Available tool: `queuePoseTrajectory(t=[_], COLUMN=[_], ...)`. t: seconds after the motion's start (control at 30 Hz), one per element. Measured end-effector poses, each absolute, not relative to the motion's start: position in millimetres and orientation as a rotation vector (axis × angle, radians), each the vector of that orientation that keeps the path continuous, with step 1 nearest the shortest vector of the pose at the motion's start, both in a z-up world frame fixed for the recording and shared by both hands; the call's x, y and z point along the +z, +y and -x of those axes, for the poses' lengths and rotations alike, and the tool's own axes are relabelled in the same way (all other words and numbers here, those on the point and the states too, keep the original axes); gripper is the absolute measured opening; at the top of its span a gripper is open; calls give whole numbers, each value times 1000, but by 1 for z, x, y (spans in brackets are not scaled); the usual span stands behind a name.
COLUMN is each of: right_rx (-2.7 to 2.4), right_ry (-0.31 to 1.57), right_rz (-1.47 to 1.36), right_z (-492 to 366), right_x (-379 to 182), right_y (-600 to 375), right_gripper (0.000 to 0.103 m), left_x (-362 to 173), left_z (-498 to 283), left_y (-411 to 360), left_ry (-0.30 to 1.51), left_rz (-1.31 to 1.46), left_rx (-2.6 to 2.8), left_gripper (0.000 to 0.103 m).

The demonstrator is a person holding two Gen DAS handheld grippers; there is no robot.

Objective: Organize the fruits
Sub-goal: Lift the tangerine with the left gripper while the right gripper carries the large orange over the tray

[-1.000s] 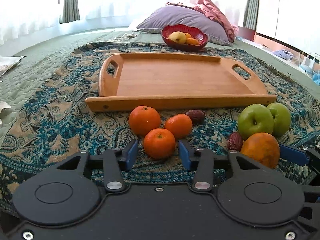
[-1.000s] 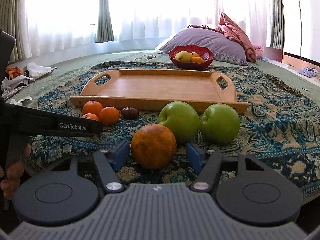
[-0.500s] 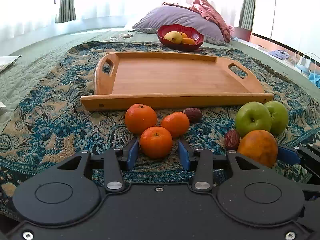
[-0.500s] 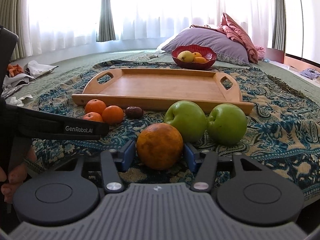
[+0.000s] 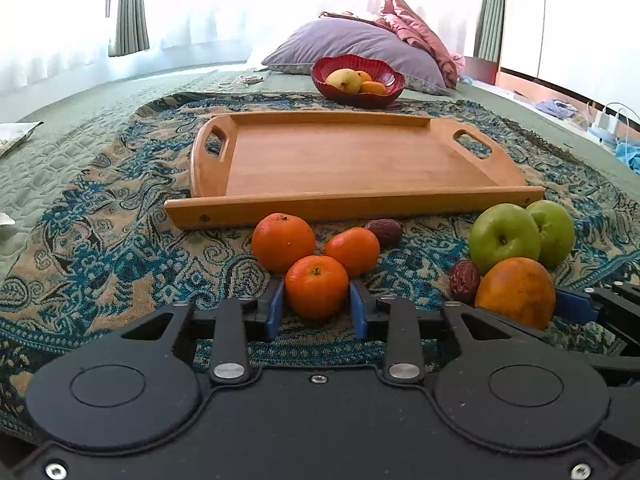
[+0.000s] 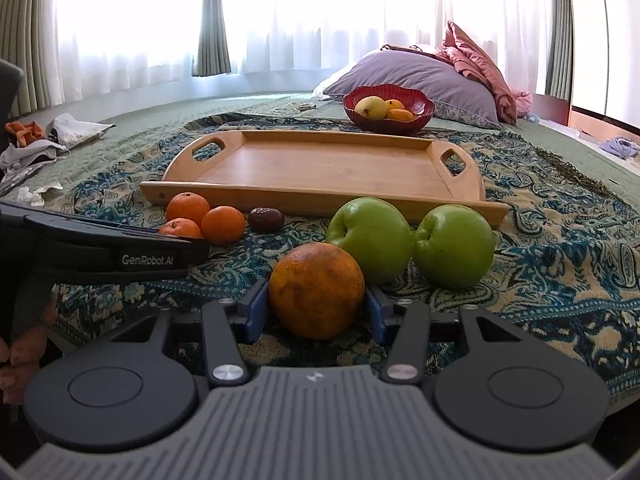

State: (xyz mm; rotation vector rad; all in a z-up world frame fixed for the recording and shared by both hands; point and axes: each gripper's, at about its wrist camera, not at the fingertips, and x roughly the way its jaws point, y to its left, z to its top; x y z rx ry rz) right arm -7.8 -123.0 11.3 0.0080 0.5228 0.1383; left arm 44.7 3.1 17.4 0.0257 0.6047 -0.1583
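My left gripper (image 5: 317, 307) is shut on the nearest of three tangerines (image 5: 316, 286), its blue pads against both sides. The other two tangerines (image 5: 283, 241) lie just behind it. My right gripper (image 6: 316, 312) is shut on a large mottled orange (image 6: 317, 290), which also shows in the left wrist view (image 5: 516, 298). Two green apples (image 6: 372, 238) sit right behind the orange. Dark dates lie near the fruit (image 5: 385, 231) (image 5: 464, 280). An empty wooden tray (image 5: 344, 160) lies beyond the fruit.
A red bowl (image 5: 358, 80) holding yellow and orange fruit stands behind the tray, with pillows (image 5: 360, 46) further back. Everything rests on a patterned blue cloth (image 5: 100, 240) over a green bedspread. Crumpled wrappers and clothes (image 6: 40, 140) lie at the far left.
Both grippers have moved forward and closed: the left pads now touch the near tangerine, and the right pads now press the large orange.
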Motion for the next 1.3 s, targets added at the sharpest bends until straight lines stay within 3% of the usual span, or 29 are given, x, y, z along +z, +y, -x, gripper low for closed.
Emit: queuePoseTrajectory(t=[0.6, 1.3], right_rx=[126, 97], right_ry=[488, 459], right_rz=[-69, -120], right_z=[8, -54], right_x=[38, 95], right_y=[-141, -182], right_gripper=[53, 53], left_x=[55, 108], left_z=[-37, -104], left_y=[7, 10], left_ry=[558, 592], left_rz=[-38, 24], left_rx=[-145, -192], left_gripper=[32, 32])
